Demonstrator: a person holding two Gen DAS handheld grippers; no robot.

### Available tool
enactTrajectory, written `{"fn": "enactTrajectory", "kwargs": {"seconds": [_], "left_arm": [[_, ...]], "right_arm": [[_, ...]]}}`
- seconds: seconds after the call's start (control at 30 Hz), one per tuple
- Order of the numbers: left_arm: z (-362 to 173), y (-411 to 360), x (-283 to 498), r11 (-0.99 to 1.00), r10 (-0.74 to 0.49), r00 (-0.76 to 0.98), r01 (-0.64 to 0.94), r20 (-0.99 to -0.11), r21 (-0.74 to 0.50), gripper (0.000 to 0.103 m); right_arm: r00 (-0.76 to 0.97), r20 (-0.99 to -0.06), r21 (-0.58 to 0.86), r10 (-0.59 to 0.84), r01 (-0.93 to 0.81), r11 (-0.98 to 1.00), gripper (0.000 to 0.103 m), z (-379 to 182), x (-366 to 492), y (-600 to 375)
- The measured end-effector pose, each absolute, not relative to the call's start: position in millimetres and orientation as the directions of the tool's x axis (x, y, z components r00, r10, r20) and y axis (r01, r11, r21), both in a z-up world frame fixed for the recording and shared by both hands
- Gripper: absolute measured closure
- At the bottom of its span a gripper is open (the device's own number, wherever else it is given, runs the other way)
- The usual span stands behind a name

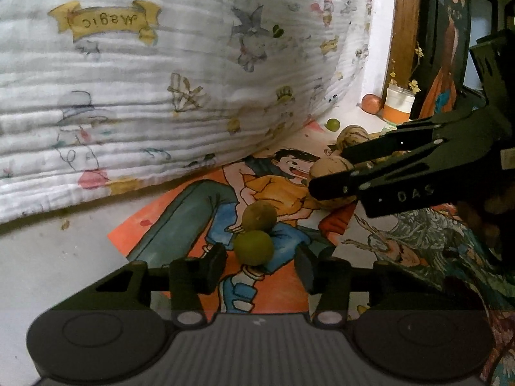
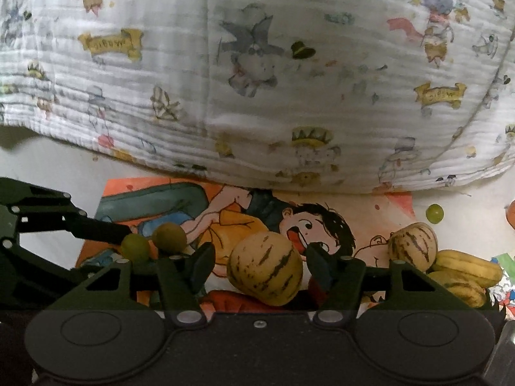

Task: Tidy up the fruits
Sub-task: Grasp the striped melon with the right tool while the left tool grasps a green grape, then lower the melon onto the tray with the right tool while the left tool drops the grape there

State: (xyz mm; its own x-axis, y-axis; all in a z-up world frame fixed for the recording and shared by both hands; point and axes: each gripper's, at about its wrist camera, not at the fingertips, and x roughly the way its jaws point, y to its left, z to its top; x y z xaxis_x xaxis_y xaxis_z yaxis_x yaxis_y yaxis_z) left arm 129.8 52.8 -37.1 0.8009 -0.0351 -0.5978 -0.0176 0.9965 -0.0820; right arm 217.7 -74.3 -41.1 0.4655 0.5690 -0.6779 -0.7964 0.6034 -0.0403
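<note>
— What's the left tongs (image 1: 260,265) doing?

— Hovering low over the cartoon poster (image 1: 193,212) that lies flat on the white surface. A small green fruit (image 1: 253,247) sits between its two fingers, with a gap on either side, so the tongs is open around it, not pinching it. A second, browner round fruit (image 1: 259,216) lies just beyond, touching the green one.

— And the right tongs (image 2: 260,265)?

— Same story with a bigger fruit. A yellow striped melon (image 2: 264,268) rests on the poster between its fingers. The right finger is very near the skin and the left one stands clearly off, so I'd call it open around the melon.

— Where's the rest of the fruit?

— To the right of that melon there's another striped melon (image 2: 412,242), and just beside it, nearer and further right, a bunch of yellow bananas (image 2: 466,270). Farther off, a lone green fruit (image 2: 434,213) sits by itself on the white surface. From the left camera I can also see a reddish fruit (image 1: 371,103) far away next to a white and orange cup (image 1: 398,104) holding yellow flowers.

— What's behind it all?

— A big white quilt (image 2: 257,80) printed with cartoon figures, bulging over the far edge of the poster.
</note>
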Motion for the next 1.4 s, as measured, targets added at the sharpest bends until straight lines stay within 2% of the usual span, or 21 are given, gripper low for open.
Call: {"fn": "enactTrajectory", "kwargs": {"seconds": [0.1,0.23,0.43,0.7,0.97,1.13,1.4], "left_arm": [[-38,52,132,0.996,-0.027,0.802,-0.028,-0.597,-0.083,0.055],[-38,52,133,0.995,-0.012,0.802,-0.046,-0.597,-0.083,0.064],[-39,53,132,0.992,0.004,0.808,-0.076,-0.590,-0.098,0.073],[-36,51,127,0.988,0.007,0.807,-0.097,-0.590,-0.121,0.074],[-14,38,117,0.985,0.024,0.820,-0.116,-0.572,-0.125,0.074],[8,20,122,0.979,-0.012,0.837,-0.102,-0.547,-0.177,0.074],[44,-38,153,0.976,-0.101,0.868,-0.007,-0.486,-0.217,0.074]], "right_arm": [[0.470,-0.681,-0.052,0.562,-0.796,0.603,0.038,-44,218,-73],[0.483,-0.682,-0.072,0.550,-0.792,0.606,0.046,-46,217,-71],[0.502,-0.672,-0.068,0.545,-0.774,0.629,0.047,-47,215,-72],[0.510,-0.638,0.022,0.577,-0.737,0.676,0.048,-47,202,-87],[0.585,-0.562,0.118,0.585,-0.643,0.757,0.048,-18,186,-129],[0.672,-0.522,0.150,0.525,-0.534,0.832,0.048,3,185,-176],[0.780,-0.512,0.135,0.361,-0.341,0.930,0.048,22,191,-268]]}}
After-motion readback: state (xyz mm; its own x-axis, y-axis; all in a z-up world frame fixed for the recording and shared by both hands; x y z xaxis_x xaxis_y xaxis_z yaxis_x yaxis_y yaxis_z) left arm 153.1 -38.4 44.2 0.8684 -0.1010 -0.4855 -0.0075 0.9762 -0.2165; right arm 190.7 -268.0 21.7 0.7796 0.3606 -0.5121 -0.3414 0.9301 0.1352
